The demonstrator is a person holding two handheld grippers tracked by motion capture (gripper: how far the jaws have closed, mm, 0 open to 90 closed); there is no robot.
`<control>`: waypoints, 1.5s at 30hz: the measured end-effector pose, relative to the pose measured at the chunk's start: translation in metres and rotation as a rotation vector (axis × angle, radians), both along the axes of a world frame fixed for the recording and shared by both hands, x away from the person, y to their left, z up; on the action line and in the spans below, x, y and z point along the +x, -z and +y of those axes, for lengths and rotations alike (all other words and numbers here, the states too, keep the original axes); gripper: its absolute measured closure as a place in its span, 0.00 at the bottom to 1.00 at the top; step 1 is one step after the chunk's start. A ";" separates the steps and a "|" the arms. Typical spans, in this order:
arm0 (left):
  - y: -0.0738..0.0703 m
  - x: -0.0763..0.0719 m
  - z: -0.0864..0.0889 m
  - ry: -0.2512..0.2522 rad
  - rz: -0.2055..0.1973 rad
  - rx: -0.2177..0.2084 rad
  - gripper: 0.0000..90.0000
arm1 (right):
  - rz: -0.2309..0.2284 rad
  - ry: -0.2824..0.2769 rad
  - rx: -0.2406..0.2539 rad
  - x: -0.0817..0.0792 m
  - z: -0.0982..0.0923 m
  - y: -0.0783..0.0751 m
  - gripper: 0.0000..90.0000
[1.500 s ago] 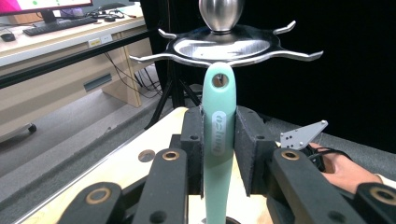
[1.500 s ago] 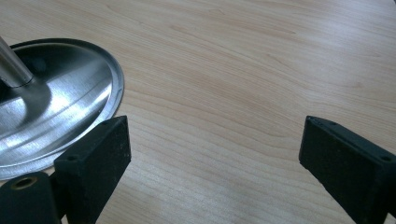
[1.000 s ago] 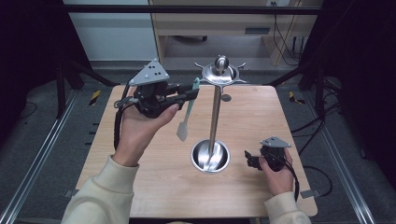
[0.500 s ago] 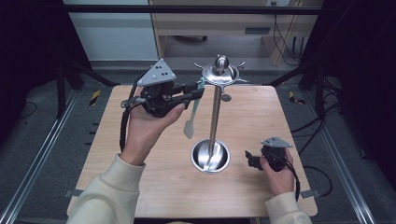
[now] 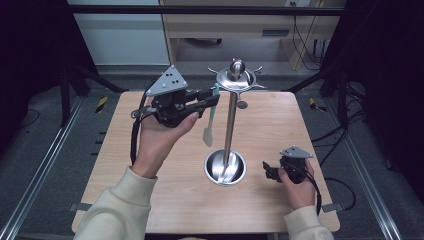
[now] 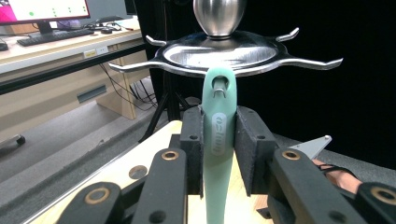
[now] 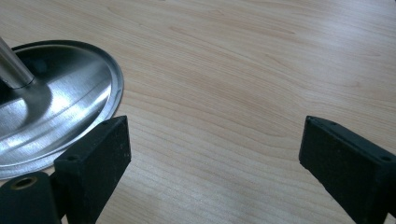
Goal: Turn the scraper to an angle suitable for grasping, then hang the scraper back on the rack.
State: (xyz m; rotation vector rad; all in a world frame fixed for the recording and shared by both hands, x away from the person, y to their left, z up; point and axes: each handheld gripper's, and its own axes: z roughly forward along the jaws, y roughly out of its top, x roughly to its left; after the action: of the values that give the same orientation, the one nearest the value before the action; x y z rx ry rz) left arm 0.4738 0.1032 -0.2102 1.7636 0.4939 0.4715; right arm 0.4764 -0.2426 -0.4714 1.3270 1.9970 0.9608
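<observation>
A steel utensil stand has a hooked rack (image 5: pixel 235 79) on top, a thin pole (image 5: pixel 229 125) and a round dish base (image 5: pixel 225 168). My left gripper (image 5: pixel 216 97) is raised beside the rack and shut on the handle of a pale green utensil (image 5: pixel 208 129), which hangs blade down. In the left gripper view the green handle (image 6: pixel 218 140) stands upright between the pads, and a small metal hook tip shows in the hole at its top, just under the rack (image 6: pixel 219 53). My right gripper (image 5: pixel 268 172) rests on the table right of the base, open and holding nothing (image 7: pixel 215 140).
The wooden table (image 5: pixel 300 125) bears just the stand. The dish base (image 7: pixel 56 107) lies close to the left jaw in the right gripper view. A desk with a monitor (image 6: pixel 44 9) stands beyond the table. Metal rails run along both sides on the floor.
My left gripper has carried the green utensil a little to the right, up to the stand's rack. The right gripper has stayed where it was.
</observation>
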 end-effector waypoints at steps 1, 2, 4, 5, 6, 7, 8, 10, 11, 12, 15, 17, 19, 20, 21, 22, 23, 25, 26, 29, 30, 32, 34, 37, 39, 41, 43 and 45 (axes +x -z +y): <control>0.000 0.000 0.000 0.000 -0.001 -0.001 0.82 | 0.000 -0.002 -0.001 0.000 0.000 0.000 0.10; 0.001 0.000 0.000 0.001 0.000 -0.004 0.82 | 0.000 -0.001 -0.001 0.000 0.000 0.000 0.10; 0.001 0.000 0.001 0.003 0.001 -0.006 0.82 | -0.001 -0.001 0.000 0.000 0.000 0.000 0.10; 0.001 0.000 0.001 0.004 0.002 -0.007 0.82 | -0.001 -0.001 -0.002 0.000 0.000 0.000 0.10; 0.001 0.000 0.001 0.004 0.002 -0.007 0.82 | 0.000 0.000 0.001 0.000 0.000 0.000 0.10; 0.001 0.000 0.001 0.004 0.002 -0.006 0.82 | -0.002 -0.001 0.000 0.000 0.000 0.000 0.10; 0.001 0.000 0.001 0.003 0.000 -0.005 0.82 | 0.000 0.002 0.003 0.000 0.000 0.000 0.10; 0.001 0.000 0.001 0.002 -0.001 -0.005 0.82 | 0.001 -0.001 0.003 0.000 0.000 0.000 0.10; 0.001 0.000 0.001 0.002 -0.001 -0.005 0.82 | 0.001 -0.003 0.000 0.000 0.000 0.000 0.10; 0.001 0.000 0.001 0.002 -0.001 -0.006 0.82 | 0.001 -0.004 0.000 0.000 0.000 0.000 0.10; 0.001 -0.001 0.001 0.000 -0.002 -0.004 0.81 | 0.003 -0.003 0.006 0.000 0.000 0.000 0.10; 0.001 -0.001 0.002 0.000 -0.001 -0.008 0.81 | 0.001 -0.002 0.005 0.000 0.000 0.000 0.10; 0.000 -0.002 0.003 0.000 -0.004 -0.008 0.80 | 0.002 -0.002 0.003 0.000 0.000 0.000 0.10; 0.000 -0.003 0.003 0.000 -0.005 -0.009 0.80 | 0.000 -0.004 0.002 0.000 0.000 0.000 0.10; 0.000 -0.003 0.003 0.001 -0.005 -0.009 0.80 | 0.002 -0.003 0.002 0.000 0.000 0.000 0.10; -0.001 -0.003 0.004 0.000 -0.006 -0.009 0.79 | 0.002 -0.002 0.003 0.000 0.000 0.000 0.10; -0.001 -0.004 0.004 -0.001 -0.007 -0.008 0.78 | 0.001 -0.003 0.002 0.000 0.000 0.000 0.10; 0.000 -0.004 0.005 -0.004 -0.005 -0.007 0.78 | 0.000 -0.003 0.002 0.000 0.000 0.000 0.10; 0.000 -0.005 0.005 -0.005 -0.006 -0.004 0.77 | 0.001 -0.003 0.003 0.000 0.000 0.000 0.10; 0.001 -0.007 0.007 -0.007 -0.008 0.004 0.74 | -0.002 -0.009 -0.002 0.000 -0.001 0.000 0.10; 0.001 -0.008 0.009 -0.011 -0.010 0.008 0.72 | 0.001 -0.006 -0.001 0.000 -0.001 0.000 0.10; 0.002 -0.009 0.011 -0.023 -0.017 0.014 0.69 | 0.001 -0.005 0.000 0.000 -0.001 0.000 0.10; 0.002 -0.010 0.013 -0.041 -0.024 0.017 0.65 | 0.003 -0.006 0.000 0.000 0.000 0.000 0.10; 0.003 -0.012 0.016 -0.058 -0.025 0.013 0.54 | 0.002 -0.006 0.001 0.000 0.000 -0.001 0.10; 0.005 -0.013 0.017 -0.066 -0.024 0.016 0.45 | 0.000 -0.005 0.000 0.000 0.000 -0.001 0.10; 0.007 -0.016 0.018 -0.065 -0.020 0.021 0.38 | 0.006 -0.005 0.001 0.000 0.000 0.000 0.10; 0.010 -0.018 0.018 -0.064 -0.019 0.029 0.31 | 0.007 -0.005 0.000 0.000 0.000 0.000 0.10; 0.013 -0.021 0.018 -0.084 -0.011 0.039 0.20 | 0.004 -0.007 -0.004 0.000 0.000 -0.001 0.10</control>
State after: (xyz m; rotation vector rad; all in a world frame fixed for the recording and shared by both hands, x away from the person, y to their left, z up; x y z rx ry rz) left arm 0.4528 0.1216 -0.2234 1.7823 0.5554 0.5527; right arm 0.4765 -0.2421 -0.4707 1.3212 2.0068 0.9574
